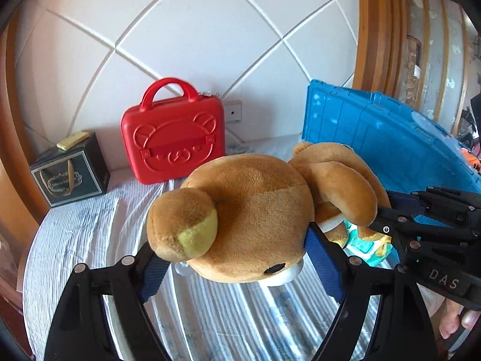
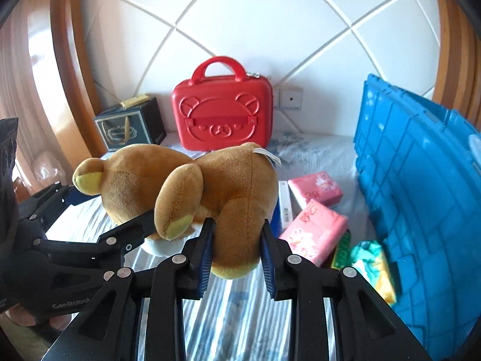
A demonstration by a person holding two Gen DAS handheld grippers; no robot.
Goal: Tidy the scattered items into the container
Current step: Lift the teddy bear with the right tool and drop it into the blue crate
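A brown plush bear (image 1: pixel 255 210) is held above the striped bedspread by both grippers. My left gripper (image 1: pixel 237 255) is shut on the bear's head; it enters the right wrist view from the left (image 2: pixel 114 210). My right gripper (image 2: pixel 236 252) is shut on the bear's leg (image 2: pixel 240 231); it enters the left wrist view from the right (image 1: pixel 387 225). The blue plastic crate (image 2: pixel 421 198) stands to the right, also in the left wrist view (image 1: pixel 375 138). Pink tissue packs (image 2: pixel 315 231) and a teal and yellow packet (image 2: pixel 372 258) lie beside the crate.
A red bear-embossed case (image 2: pixel 222 114) and a dark gift box (image 2: pixel 129 126) stand against the padded white headboard (image 2: pixel 255 15). A white and blue box (image 2: pixel 284 207) lies behind the bear. Wooden bed frame (image 2: pixel 69 69) curves at both sides.
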